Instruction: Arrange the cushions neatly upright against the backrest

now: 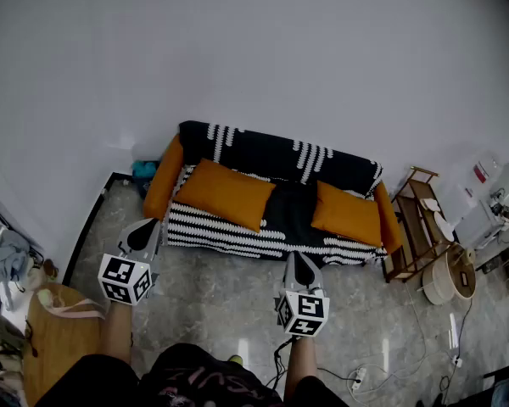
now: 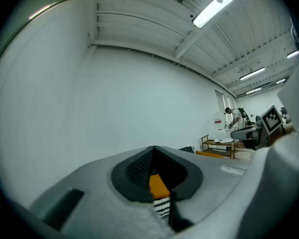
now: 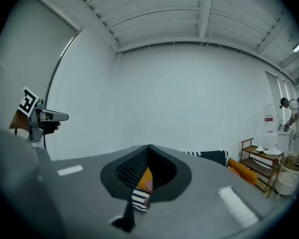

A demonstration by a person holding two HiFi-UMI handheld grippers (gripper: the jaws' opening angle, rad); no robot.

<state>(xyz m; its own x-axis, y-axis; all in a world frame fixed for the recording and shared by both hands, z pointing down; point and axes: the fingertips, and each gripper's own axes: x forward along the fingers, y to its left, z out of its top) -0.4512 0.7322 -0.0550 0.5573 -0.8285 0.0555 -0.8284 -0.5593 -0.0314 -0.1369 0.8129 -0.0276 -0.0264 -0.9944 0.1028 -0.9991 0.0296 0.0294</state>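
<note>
The step in hand, as I read it, is the approach: nothing is gripped yet, and both cushions wait on the sofa (image 1: 276,227). To do it well, I would step up to the sofa's front edge and spread one claw before it reaches fabric. It should take a cushion by a top corner or upper edge rather than the soft middle, so the cushion lifts without folding. Then stand it on its lower edge, push it back until its face meets the backrest (image 1: 271,153), and square it so its top runs level with the backrest's top. The left cushion (image 1: 227,193) looks the more skewed, with one corner turned toward the sofa's front, so it probably needs a turn as well as a lift. The right cushion (image 1: 348,213) sits straighter. From above I cannot tell how far either one leans on the backrest.

The left claw (image 1: 142,239) is pressed together and holds nothing. It hovers over the floor off the sofa's front left corner, well apart from the left cushion. The right claw (image 1: 299,269), likewise pressed together and empty, hangs just off the sofa's front edge near its middle. The right cushion lies farther back on the seat, on the sofa's right half as the person faces it. Both claws point roughly level at the sofa.
</note>
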